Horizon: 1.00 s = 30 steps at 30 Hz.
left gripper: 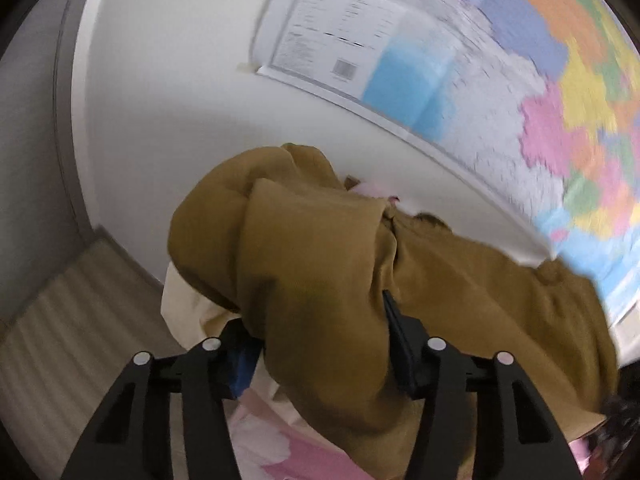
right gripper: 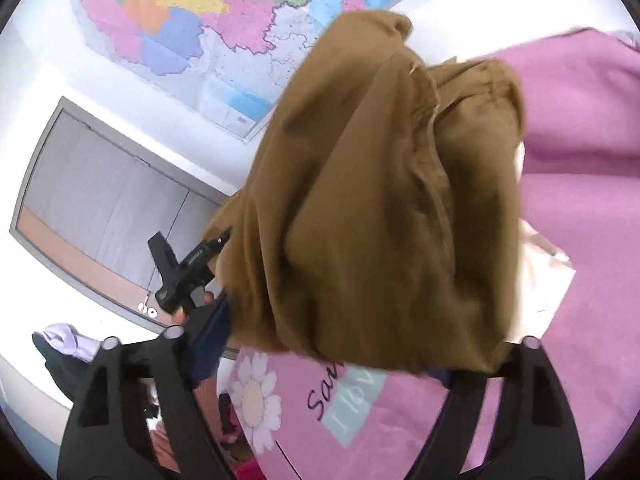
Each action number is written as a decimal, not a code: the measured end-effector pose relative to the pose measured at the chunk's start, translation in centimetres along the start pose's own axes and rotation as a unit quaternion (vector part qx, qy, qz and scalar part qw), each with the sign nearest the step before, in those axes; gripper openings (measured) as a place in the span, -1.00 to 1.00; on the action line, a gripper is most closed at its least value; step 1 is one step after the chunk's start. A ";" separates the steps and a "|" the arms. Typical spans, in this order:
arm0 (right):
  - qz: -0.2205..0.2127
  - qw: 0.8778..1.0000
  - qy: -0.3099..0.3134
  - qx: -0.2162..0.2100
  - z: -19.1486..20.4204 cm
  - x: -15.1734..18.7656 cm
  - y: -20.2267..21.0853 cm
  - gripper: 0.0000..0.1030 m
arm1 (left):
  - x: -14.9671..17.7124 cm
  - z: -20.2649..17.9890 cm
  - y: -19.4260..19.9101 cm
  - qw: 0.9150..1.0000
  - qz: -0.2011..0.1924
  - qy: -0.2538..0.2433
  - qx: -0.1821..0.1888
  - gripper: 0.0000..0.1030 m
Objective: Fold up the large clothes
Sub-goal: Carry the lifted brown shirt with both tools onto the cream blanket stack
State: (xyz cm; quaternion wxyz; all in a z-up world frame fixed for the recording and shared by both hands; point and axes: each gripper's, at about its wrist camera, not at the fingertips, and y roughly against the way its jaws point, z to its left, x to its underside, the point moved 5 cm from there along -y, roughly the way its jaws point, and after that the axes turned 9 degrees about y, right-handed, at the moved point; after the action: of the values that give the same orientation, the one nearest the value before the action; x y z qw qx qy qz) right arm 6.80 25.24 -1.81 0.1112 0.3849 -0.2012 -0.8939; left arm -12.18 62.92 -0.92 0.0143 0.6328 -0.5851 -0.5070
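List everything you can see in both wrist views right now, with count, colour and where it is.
garment: one, mustard brown, bunched and lifted between both claws, above the bed.
bed cover: one, pink with a daisy and lettering, below the garment.
cream cloth: one, pale cream, under the garment's left edge.
wall map: one, multicoloured, taped to the white wall.
door: one, grey, left of the map in the right wrist view.
clothes pile: lilac and dark pieces, lower left.
left claw: black, fabric between its fingers.
right claw: black, garment draped over it; grip hidden.
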 end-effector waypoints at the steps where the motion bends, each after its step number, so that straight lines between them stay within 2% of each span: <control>1: 0.001 1.000 0.014 0.002 0.2 0.4 0.4 0.43 | -0.1 0.4 -0.1 1.000 0.000 0.013 0.005 -0.01; 4: 0.002 0.998 0.048 0.034 0.5 1.8 2.8 0.32 | 0.5 0.5 -0.3 1.000 -0.006 0.000 -0.008 0.00; 5: -0.001 0.998 0.054 0.044 -0.1 1.8 3.7 0.34 | 0.7 0.5 -0.3 1.000 -0.006 -0.002 -0.011 0.01; 7: -0.021 0.993 0.083 0.078 0.3 1.4 5.1 0.54 | 0.9 0.8 -0.4 1.000 -0.009 0.011 0.001 0.14; 9: -0.063 0.984 0.124 0.113 1.0 0.5 7.5 0.55 | 1.0 1.5 -0.6 1.000 -0.001 0.025 0.015 0.18; 11: -0.071 0.979 0.154 0.117 1.6 -0.5 7.7 0.54 | 1.0 1.7 -0.9 0.999 0.003 0.032 0.022 0.19; 12: -0.061 0.976 0.168 0.123 2.0 -0.9 7.0 0.42 | 1.0 1.6 -0.9 0.999 0.003 0.031 0.021 0.14; 13: -0.047 0.973 0.178 0.138 2.0 -1.1 5.7 0.06 | 1.0 1.3 -0.9 1.000 -0.001 0.025 0.018 0.07; 15: -0.020 0.973 0.175 0.146 0.6 -1.2 4.6 -0.52 | 1.0 0.8 -0.8 1.000 -0.005 0.014 0.013 -0.04; 16: -0.025 0.975 0.167 0.147 0.1 -1.8 4.1 -0.61 | 0.8 0.7 -0.7 1.000 -0.004 0.016 0.014 -0.10; 18: -0.048 0.973 0.163 0.154 -1.4 -2.3 4.6 -0.63 | 0.4 1.1 -0.8 0.999 -0.003 0.033 0.022 -0.15; 19: -0.057 0.977 0.142 0.146 -2.3 -2.5 4.9 -0.63 | 0.4 1.4 -1.0 0.999 0.000 0.044 0.027 -0.15; 20: -0.046 0.986 0.103 0.125 -3.8 -2.3 4.5 -0.64 | 0.4 1.8 -1.3 0.998 0.004 0.052 0.030 -0.15; 21: -0.026 0.988 0.090 0.120 -4.6 -1.7 3.9 -0.63 | 0.5 2.0 -1.5 0.998 0.005 0.052 0.029 -0.14; 22: 0.001 0.986 0.104 0.134 -4.9 -0.8 3.0 -0.63 | 0.7 2.2 -1.8 0.998 0.008 0.053 0.024 -0.06; 24: 0.015 0.982 0.117 0.147 -4.6 0.0 2.9 -0.60 | 1.4 2.8 -2.3 0.998 0.019 0.058 0.009 0.01; 25: 0.013 0.981 0.118 0.151 -4.3 0.0 3.3 -0.52 | 1.7 2.8 -2.0 0.999 0.016 0.051 0.003 0.04; 27: -0.014 0.977 0.132 0.166 -3.0 -0.7 5.3 -0.40 | 2.2 2.4 -0.7 0.999 -0.005 0.029 -0.017 0.12; 28: -0.025 0.975 0.139 0.173 -2.4 -1.1 5.9 -0.38 | 2.3 2.2 0.1 0.999 -0.016 0.021 -0.028 0.26; 30: -0.055 0.969 0.167 0.175 -0.6 -2.1 7.6 -0.34 | 2.7 1.6 2.7 0.997 -0.060 -0.009 -0.037 0.31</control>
State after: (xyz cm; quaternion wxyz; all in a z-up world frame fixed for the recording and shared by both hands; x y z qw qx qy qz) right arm 9.05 19.06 2.53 0.0252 0.5526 -0.3113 -0.7727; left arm -15.69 60.96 -1.73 0.0017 0.6609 -0.5272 -0.5341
